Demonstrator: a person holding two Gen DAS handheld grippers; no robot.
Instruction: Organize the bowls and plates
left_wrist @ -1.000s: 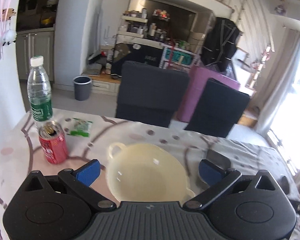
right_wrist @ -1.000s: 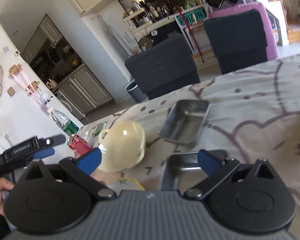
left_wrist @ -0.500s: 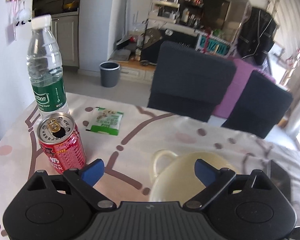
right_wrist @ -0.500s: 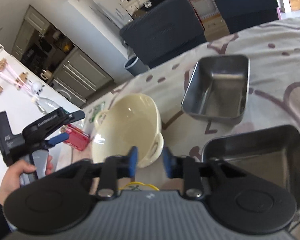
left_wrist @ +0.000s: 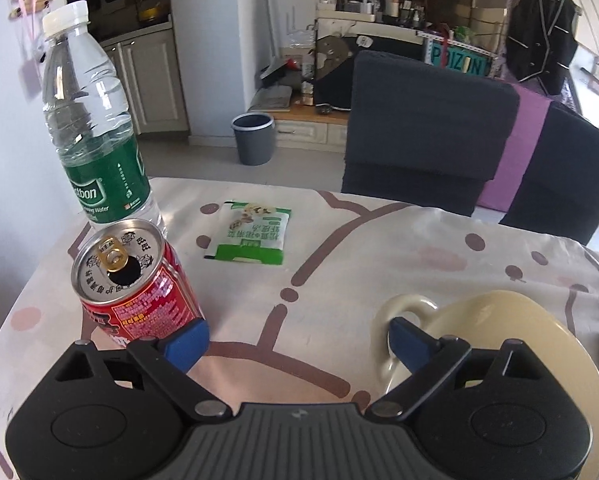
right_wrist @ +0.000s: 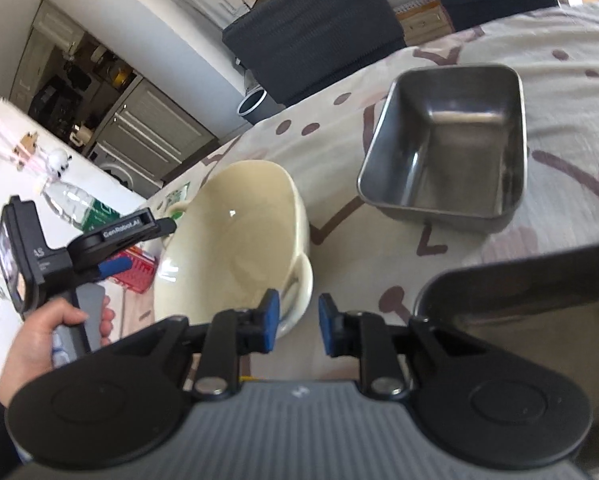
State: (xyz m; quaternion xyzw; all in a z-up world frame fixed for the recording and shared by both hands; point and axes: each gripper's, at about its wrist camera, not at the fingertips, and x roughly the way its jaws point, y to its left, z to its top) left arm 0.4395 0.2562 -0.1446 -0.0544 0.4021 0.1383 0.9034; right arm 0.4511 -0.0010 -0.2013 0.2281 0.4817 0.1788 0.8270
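Note:
A cream bowl point(left_wrist: 511, 344) with two loop handles sits on the patterned tablecloth point(left_wrist: 379, 248). My left gripper point(left_wrist: 299, 340) is open wide just over the cloth. Its right pad lies at the bowl's far handle point(left_wrist: 403, 304), and its left pad is beside the red can point(left_wrist: 135, 292). Seen from the right wrist, the bowl point(right_wrist: 235, 240) lies ahead to the left. My right gripper point(right_wrist: 297, 320) is narrowed to a small gap with only cloth showing between the pads, just short of the bowl's near handle point(right_wrist: 301, 276). Two steel trays lie to the right, one far point(right_wrist: 451, 148) and one near point(right_wrist: 519, 304).
A water bottle point(left_wrist: 95, 140), the opened can and a green snack packet point(left_wrist: 251, 236) stand on the table's left side near its edge. Dark chairs point(left_wrist: 427, 128) line the far side. A hand point(right_wrist: 59, 320) grips the left gripper's handle.
Both grippers came down closer to the table. The right jaws went from wide open to a narrow gap. The left view swung left, so the bowl moved from between its fingers to the right.

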